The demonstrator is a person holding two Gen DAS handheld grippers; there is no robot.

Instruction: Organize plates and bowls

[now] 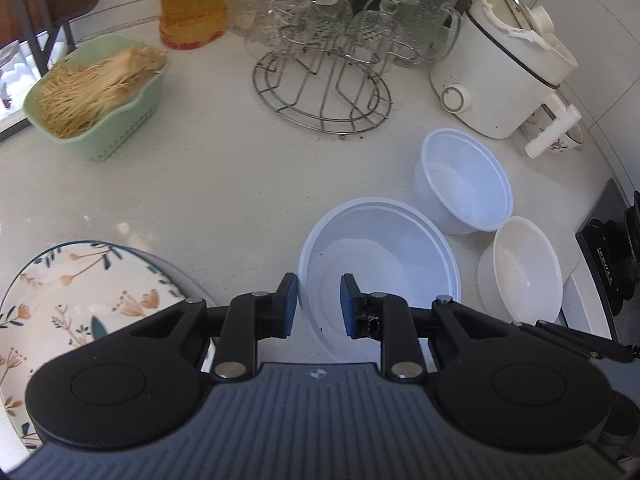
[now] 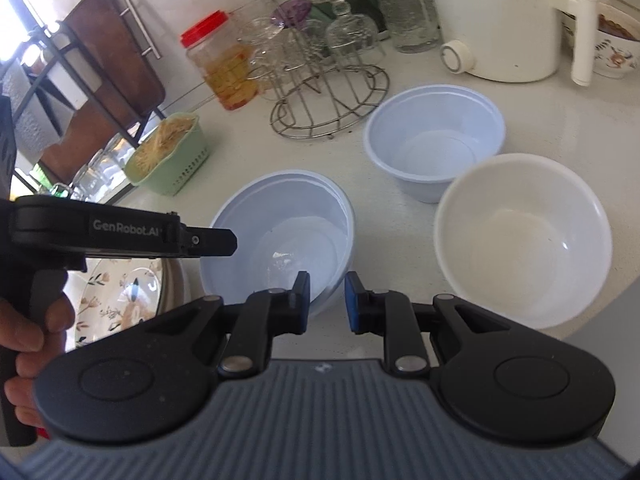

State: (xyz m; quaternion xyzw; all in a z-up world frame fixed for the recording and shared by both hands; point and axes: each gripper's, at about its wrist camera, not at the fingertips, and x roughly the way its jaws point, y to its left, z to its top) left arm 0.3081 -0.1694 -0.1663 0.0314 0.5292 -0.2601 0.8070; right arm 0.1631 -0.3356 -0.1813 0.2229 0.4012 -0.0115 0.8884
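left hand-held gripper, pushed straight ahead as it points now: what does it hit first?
Probably the large pale blue bowl: the left hand-held gripper is open, its fingers straddling the bowl's near rim. Depth is unclear, so it may pass above.

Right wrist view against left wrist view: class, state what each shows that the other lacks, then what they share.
Only the right wrist view shows the jar's red lid, the left gripper from the side and the hand holding it. Only the left shows the black appliance at the right edge. Both show three empty bowls, the floral plate, the glass rack and the green basket.
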